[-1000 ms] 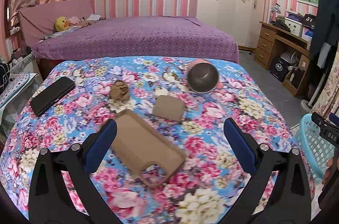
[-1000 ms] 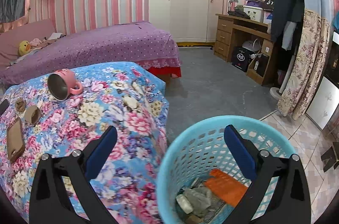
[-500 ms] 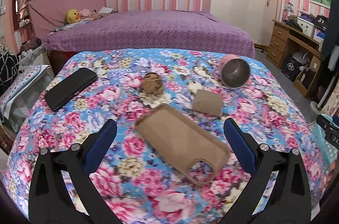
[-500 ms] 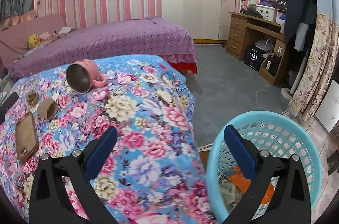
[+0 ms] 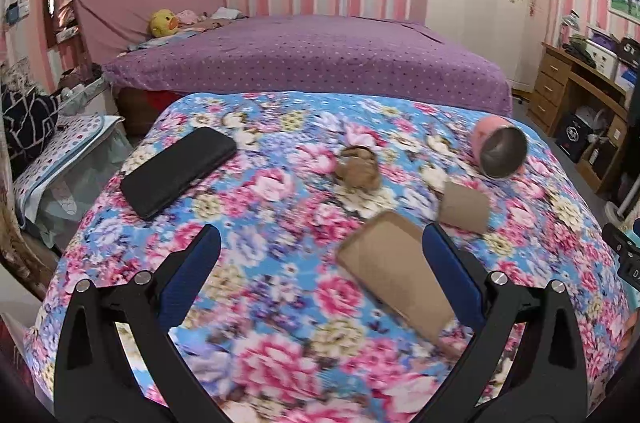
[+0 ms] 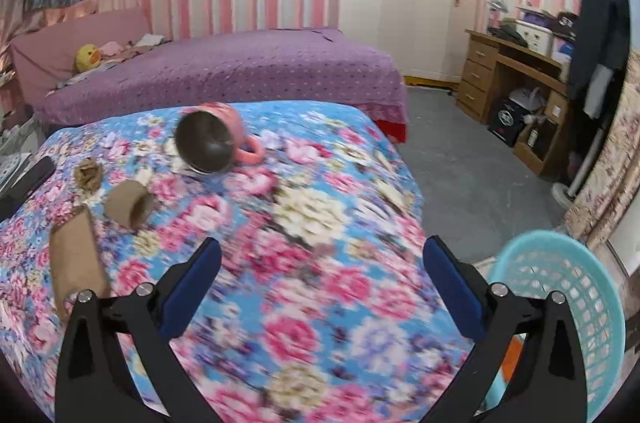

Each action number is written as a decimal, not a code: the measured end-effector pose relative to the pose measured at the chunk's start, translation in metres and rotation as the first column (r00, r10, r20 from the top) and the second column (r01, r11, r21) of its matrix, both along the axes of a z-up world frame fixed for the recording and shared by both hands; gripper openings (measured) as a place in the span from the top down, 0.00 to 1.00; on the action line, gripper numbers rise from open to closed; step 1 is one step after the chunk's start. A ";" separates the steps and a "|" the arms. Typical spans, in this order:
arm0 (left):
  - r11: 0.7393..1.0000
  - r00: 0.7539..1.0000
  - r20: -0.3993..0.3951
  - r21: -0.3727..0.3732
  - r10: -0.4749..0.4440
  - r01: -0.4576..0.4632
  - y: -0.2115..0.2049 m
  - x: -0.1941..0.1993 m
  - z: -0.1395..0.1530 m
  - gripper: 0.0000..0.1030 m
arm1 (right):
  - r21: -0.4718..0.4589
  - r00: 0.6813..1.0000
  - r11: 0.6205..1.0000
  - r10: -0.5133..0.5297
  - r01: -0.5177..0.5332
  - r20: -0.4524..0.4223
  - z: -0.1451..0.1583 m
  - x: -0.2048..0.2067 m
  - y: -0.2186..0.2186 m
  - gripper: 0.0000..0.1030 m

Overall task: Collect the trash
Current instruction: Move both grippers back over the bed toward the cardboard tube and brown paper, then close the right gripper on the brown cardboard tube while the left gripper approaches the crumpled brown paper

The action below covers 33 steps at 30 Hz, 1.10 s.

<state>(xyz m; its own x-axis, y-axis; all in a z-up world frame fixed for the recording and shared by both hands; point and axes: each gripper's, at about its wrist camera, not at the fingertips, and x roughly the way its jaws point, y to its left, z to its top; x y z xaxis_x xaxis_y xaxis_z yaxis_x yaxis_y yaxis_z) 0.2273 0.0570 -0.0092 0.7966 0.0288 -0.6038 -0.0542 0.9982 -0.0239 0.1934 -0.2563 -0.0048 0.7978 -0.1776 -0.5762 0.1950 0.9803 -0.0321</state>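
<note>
Both tools swing left since a second ago: the right view, which looked down into the turquoise plastic mesh basket (image 6: pixel 560 307), now shows it pushed out to four o'clock, and the left view has slid so the tan phone case (image 5: pixel 394 273) sits at five o'clock under its right finger. The left tool (image 5: pixel 320 265) hovers over the floral-covered surface (image 5: pixel 256 223), jaws spread wide, nothing between them. The right tool (image 6: pixel 322 273) is just as wide open and empty, hanging over the blurred flowers.

So where are we? My read: partway through. Only a sliver of orange now shows at the basket's bottom edge, so some trash looks to be banked already. What is left sits on the surface: a short brown cardboard tube (image 5: pixel 464 209) at two o'clock in the left view, and a crumpled brown paper wad (image 5: pixel 358 169) at one o'clock, near each other but apart. Those two look like the remaining pickups.

The case, the black rectangular phone (image 5: pixel 178 171) at ten o'clock and the pink metal-lined mug (image 5: pixel 498 153) lying on its side at two o'clock are, I would guess, keepers rather than trash, though that is a judgement.

Next call: one tool has to close on the tube or the wad, then carry it right to the basket.
</note>
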 end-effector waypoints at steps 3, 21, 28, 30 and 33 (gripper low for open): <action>1.000 1.000 -0.003 -0.019 0.025 -0.025 0.016 0.005 0.001 0.05 | -0.019 0.999 0.998 0.054 -0.054 0.009 0.008 0.013 0.023 0.04; 0.989 0.987 -0.069 0.034 0.146 -0.144 0.067 0.045 -0.022 0.05 | 0.010 0.986 0.989 0.148 -0.147 -0.077 -0.022 0.072 0.095 0.04; 0.987 0.985 -0.086 0.064 0.152 -0.147 0.071 0.060 -0.026 0.05 | 0.017 0.979 0.984 0.180 -0.179 -0.091 -0.027 0.085 0.106 0.04; 0.987 0.984 -0.088 0.062 0.156 -0.151 0.073 0.064 -0.027 0.05 | 0.025 0.977 0.982 0.190 -0.189 -0.092 -0.028 0.088 0.107 0.04; 0.986 0.981 -0.104 0.051 0.166 -0.161 0.076 0.069 -0.030 0.05 | 0.052 0.972 0.975 0.220 -0.216 -0.085 -0.027 0.091 0.112 0.04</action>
